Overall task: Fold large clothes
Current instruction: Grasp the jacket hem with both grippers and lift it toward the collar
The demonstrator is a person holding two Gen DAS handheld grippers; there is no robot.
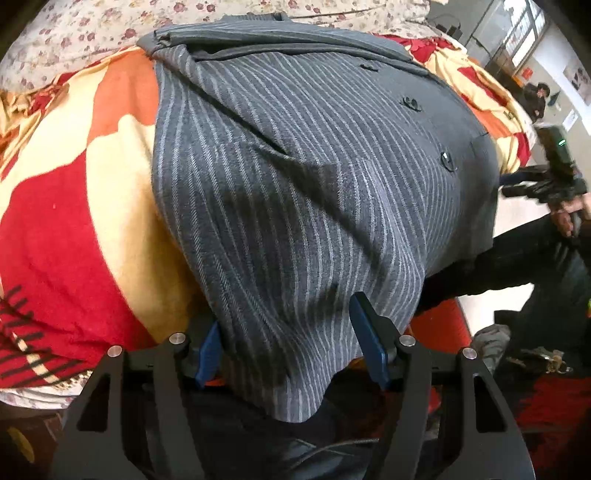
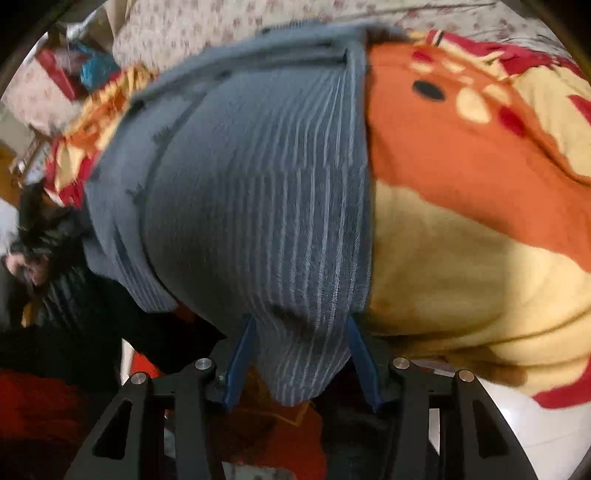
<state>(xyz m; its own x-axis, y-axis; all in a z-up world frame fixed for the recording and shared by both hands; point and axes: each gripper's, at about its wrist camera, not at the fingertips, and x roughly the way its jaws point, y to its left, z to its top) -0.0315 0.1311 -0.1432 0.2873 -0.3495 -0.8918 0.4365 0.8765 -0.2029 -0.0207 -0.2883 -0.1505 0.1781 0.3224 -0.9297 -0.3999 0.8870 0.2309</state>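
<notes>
A large grey pinstriped coat [image 1: 295,177] with dark buttons lies on a bed, its hem hanging over the near edge. My left gripper [image 1: 288,339] is open, its blue fingers [image 1: 369,343] on either side of a hanging corner of the hem. My right gripper [image 2: 301,343] is also open, its blue fingers [image 2: 242,354] either side of another hanging corner of the same coat [image 2: 258,192]. The right wrist view is blurred. My right gripper also shows at the far right of the left wrist view [image 1: 554,184].
The bed is covered by a red, orange and cream blanket [image 1: 74,206] over a floral sheet [image 1: 74,33]. The blanket also shows in the right wrist view [image 2: 480,184]. A person in dark clothes [image 1: 535,99] sits at the back right. Red floor covering [image 1: 554,402] lies below the bed edge.
</notes>
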